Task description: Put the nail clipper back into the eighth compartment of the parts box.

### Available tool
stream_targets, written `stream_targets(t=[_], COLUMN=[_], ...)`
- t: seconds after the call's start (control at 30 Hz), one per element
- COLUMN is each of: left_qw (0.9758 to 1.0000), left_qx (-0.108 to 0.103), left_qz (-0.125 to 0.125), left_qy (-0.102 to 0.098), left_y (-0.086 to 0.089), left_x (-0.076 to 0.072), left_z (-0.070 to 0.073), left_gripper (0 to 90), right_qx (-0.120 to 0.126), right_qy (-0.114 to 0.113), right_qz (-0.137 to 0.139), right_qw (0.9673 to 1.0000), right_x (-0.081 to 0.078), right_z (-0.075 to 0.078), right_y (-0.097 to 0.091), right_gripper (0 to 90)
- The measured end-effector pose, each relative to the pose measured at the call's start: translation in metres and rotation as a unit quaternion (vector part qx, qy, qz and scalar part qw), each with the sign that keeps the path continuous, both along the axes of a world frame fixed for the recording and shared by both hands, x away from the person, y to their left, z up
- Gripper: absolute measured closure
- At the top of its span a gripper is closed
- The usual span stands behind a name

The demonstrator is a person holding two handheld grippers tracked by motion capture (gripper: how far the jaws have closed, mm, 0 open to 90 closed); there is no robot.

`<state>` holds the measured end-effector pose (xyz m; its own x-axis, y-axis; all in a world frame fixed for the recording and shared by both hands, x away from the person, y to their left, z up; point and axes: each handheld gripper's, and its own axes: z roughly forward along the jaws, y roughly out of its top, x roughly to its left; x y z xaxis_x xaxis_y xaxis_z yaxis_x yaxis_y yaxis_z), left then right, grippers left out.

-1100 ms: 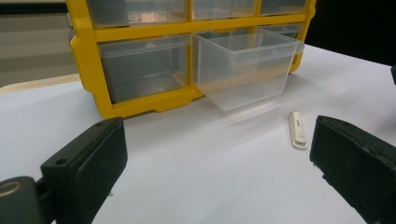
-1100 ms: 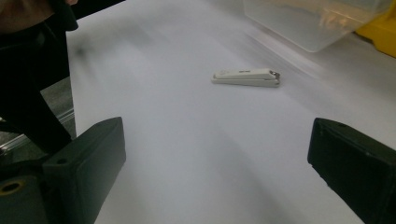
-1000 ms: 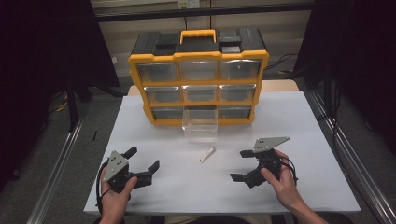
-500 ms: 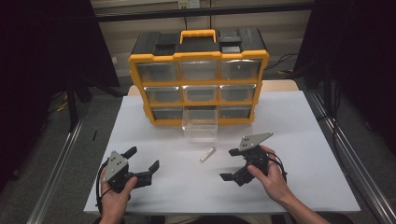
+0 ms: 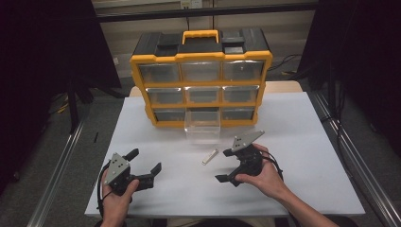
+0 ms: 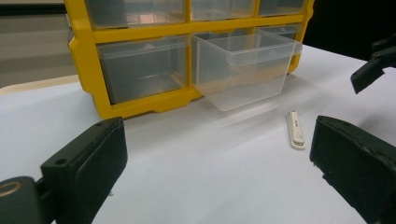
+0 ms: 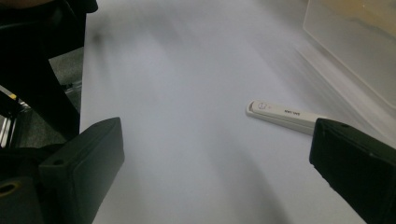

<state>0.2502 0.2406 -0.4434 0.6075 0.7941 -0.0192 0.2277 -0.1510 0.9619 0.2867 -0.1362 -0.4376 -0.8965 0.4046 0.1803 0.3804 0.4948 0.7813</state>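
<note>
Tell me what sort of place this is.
Probably a lab or recording workbench rather than a home: a white table bordered by metal rails and dark curtains, with cables on the floor. On it stand a yellow drawer organizer and a small white stick, with handheld right tongs nearby.

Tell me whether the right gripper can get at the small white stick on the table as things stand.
Probably yes: the right gripper is open with its jaws turned toward the white stick, and bare white table lies between them.
</note>
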Motion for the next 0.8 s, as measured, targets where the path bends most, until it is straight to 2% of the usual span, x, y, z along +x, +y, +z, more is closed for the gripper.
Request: stream_targets(t=[0.13,0.37,0.47,0.63,0.7,0.8], left_qw=[1.0,1.0,1.0,1.0,1.0,1.0], left_qx=[-0.003,-0.003,-0.001,-0.004,-0.005,-0.004], left_qz=[-0.001,-0.003,-0.001,-0.003,-0.005,-0.005], left_qy=[0.0,0.0,0.0,0.002,0.002,0.001], left_y=[0.0,0.0,0.0,0.0,0.0,0.0], left_x=[0.0,0.0,0.0,0.0,0.001,0.0], left_z=[0.0,0.0,0.0,0.0,0.0,0.0], left_gripper=[4.1,4.0,4.0,4.0,4.0,4.0], right_qx=[-0.008,-0.033,-0.05,-0.064,-0.064,-0.082], right_qy=[0.008,0.002,0.001,0.025,0.021,0.027], right_qz=[0.01,0.014,0.025,0.042,0.04,0.048], right_qw=[0.9999,0.9994,0.9985,0.9968,0.9969,0.9951], right_x=[0.007,0.017,0.022,0.031,0.035,0.04], right_z=[-0.001,-0.001,-0.002,-0.001,-0.001,-0.002], right_y=[0.005,0.01,0.014,0.018,0.019,0.022], right_gripper=[5.2,8.8,10.3,11.0,10.7,11.1])
